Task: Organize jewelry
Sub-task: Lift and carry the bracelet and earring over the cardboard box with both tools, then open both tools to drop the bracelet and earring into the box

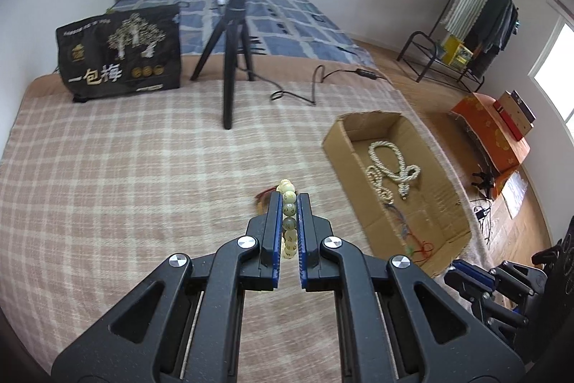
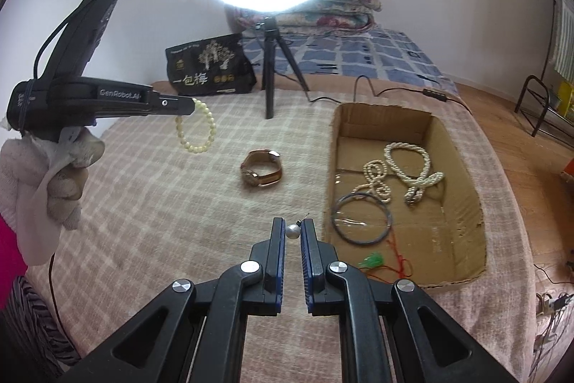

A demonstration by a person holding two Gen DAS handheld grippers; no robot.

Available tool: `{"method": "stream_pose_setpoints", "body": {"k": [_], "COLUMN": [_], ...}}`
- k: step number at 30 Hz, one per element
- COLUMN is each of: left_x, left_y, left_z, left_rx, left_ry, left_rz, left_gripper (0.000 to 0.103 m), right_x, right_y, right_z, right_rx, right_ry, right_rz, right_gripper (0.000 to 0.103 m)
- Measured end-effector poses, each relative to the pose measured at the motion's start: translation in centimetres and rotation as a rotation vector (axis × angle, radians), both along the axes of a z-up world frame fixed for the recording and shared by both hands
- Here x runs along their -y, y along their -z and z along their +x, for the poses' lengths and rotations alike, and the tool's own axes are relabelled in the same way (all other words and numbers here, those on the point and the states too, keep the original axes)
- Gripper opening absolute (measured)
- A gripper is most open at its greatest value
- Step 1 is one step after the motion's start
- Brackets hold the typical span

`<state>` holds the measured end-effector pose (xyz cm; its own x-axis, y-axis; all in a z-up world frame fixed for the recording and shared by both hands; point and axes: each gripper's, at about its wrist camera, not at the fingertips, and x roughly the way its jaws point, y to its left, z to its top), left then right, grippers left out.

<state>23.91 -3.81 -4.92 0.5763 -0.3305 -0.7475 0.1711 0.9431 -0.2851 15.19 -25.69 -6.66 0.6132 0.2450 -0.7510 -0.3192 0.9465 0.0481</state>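
My left gripper (image 1: 290,200) is shut on a pale green bead bracelet (image 1: 289,214) and holds it in the air above the checked bedspread; in the right wrist view the left gripper (image 2: 192,106) shows at the left with the bracelet (image 2: 198,128) hanging from its tip. My right gripper (image 2: 293,228) is shut on a small pearl earring (image 2: 292,232), just left of the cardboard box (image 2: 462,174). The box holds pearl necklaces (image 2: 412,167), a dark bangle (image 2: 360,218) and a green pendant on red cord (image 2: 373,261). A brown-strap watch (image 2: 261,167) lies on the bedspread.
A ring light on a black tripod (image 2: 269,74) stands at the back of the bed, its cable (image 2: 394,92) trailing right. A black printed bag (image 2: 210,67) leans behind it. Folded quilts (image 2: 323,9) lie by the wall. A clothes rack (image 1: 477,24) and orange box (image 1: 491,128) stand at the right.
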Motion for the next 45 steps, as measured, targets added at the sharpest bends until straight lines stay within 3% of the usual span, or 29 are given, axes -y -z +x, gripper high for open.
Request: {"method": "stream_pose_setpoints", "body": {"k": [17, 27, 40, 42, 45], "left_x": [8.2, 13.2, 15.5, 15.7, 15.8], "left_y": [-2.3, -0.7, 1.9, 1.9, 1.8], "left_z": [4.3, 8.2, 10.3, 10.3, 10.2], "left_rx": [0.044, 0.015, -0.041, -0.041, -0.033], "left_ry": [0.105, 0.129, 0.152, 0.159, 0.169], "left_rz": [-0.038, -0.018, 0.009, 0.015, 0.023], "left_gripper": [0.005, 0.005, 0.005, 0.005, 0.005], "right_x": [5.5, 6.1, 6.4, 6.4, 6.4], "right_y": [0.2, 0.8, 1.6, 1.7, 1.8], "right_z": [2.4, 3.3, 4.0, 4.0, 4.0], "right_rx": [-0.027, -0.051, -0.081, -0.083, -0.086], "right_ry": [0.139, 0.158, 0.173, 0.175, 0.181], "right_rz": [0.043, 0.063, 0.061, 0.061, 0.065], "right_gripper": [0.006, 0.006, 0.008, 0.011, 0.025]}}
